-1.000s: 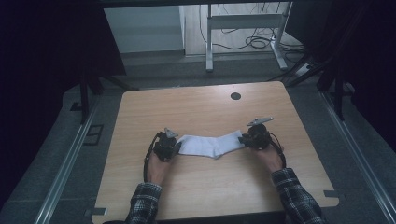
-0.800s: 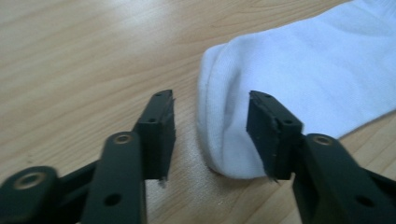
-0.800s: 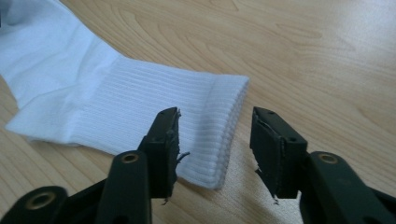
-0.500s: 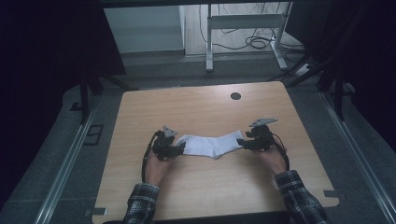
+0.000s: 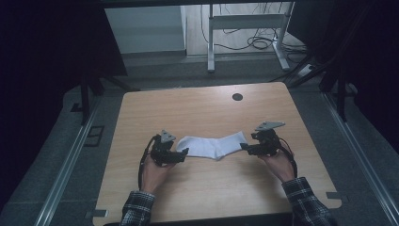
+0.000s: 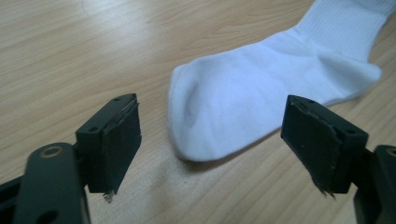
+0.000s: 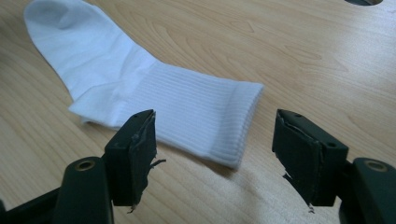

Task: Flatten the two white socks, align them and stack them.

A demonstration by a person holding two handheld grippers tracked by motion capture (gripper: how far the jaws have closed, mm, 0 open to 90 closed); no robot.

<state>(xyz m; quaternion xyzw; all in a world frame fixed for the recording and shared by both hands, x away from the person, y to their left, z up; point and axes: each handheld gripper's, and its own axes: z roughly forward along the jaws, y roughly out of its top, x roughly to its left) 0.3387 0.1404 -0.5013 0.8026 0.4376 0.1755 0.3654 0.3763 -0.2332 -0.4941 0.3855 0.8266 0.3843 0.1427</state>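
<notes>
A white sock lies flat on the wooden table, toe to the left and ribbed cuff to the right. My left gripper is open just off the toe end; in the left gripper view the toe lies between and just beyond the two spread jaws, untouched. My right gripper is open at the cuff end; in the right gripper view the ribbed cuff lies ahead of the spread jaws. Neither gripper holds anything.
A dark round hole sits in the table near its far edge. Beyond the table stand a metal frame and cables on the floor. Rails run along both sides of the table.
Both grippers have drawn slightly back from the sock's ends; the sock lies in the same place.
</notes>
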